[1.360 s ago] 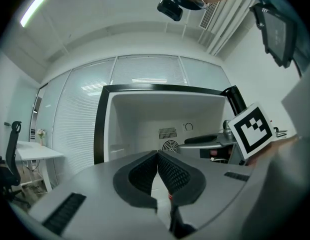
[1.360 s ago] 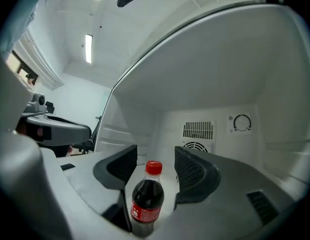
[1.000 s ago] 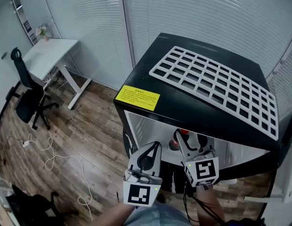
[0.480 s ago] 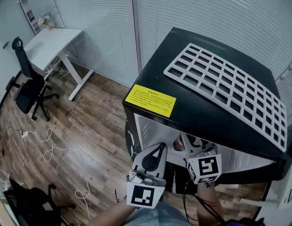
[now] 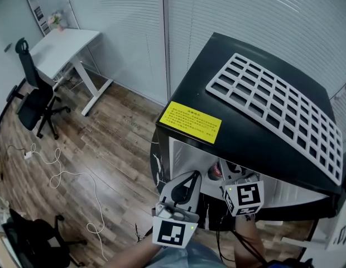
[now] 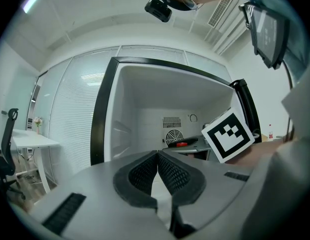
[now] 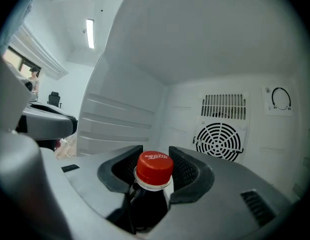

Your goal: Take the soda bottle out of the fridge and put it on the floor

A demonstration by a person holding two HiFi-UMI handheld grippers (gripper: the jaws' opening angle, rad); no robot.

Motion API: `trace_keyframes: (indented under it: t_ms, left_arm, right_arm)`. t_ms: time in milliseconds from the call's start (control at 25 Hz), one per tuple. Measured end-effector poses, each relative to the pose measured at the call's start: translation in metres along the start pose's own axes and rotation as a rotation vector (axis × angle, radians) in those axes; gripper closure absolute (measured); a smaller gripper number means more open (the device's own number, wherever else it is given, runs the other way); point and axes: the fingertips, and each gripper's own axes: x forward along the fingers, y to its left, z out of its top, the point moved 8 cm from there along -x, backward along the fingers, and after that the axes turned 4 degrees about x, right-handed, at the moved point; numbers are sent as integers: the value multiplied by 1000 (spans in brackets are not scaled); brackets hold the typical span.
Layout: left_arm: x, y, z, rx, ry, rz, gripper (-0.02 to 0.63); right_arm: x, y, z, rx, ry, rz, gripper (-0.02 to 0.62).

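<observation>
I see my right gripper [image 7: 155, 153] with its jaws closing, the soda bottle [image 7: 149, 204] standing between them at lower centre, red cap [image 7: 154, 166] upward. Inside the white fridge [image 7: 120, 116], a round fan grille [image 7: 218, 140] sits right of centre.

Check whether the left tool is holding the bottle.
No. In the left tool view, the left tool has its jaws pressed together with nothing between them.

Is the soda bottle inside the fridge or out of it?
Inside. The soda bottle stands between the right gripper's closing jaws, with the white walls of the fridge around it and the fan grille behind.
</observation>
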Motion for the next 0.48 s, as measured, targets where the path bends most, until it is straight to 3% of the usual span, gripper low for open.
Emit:
trace_keyframes:
  t_ms: [480]
  left_arm:
    - [-4,8,-1,-6,-7,12,589]
  right_arm:
    - [1,2,4,-14,21,-12,471]
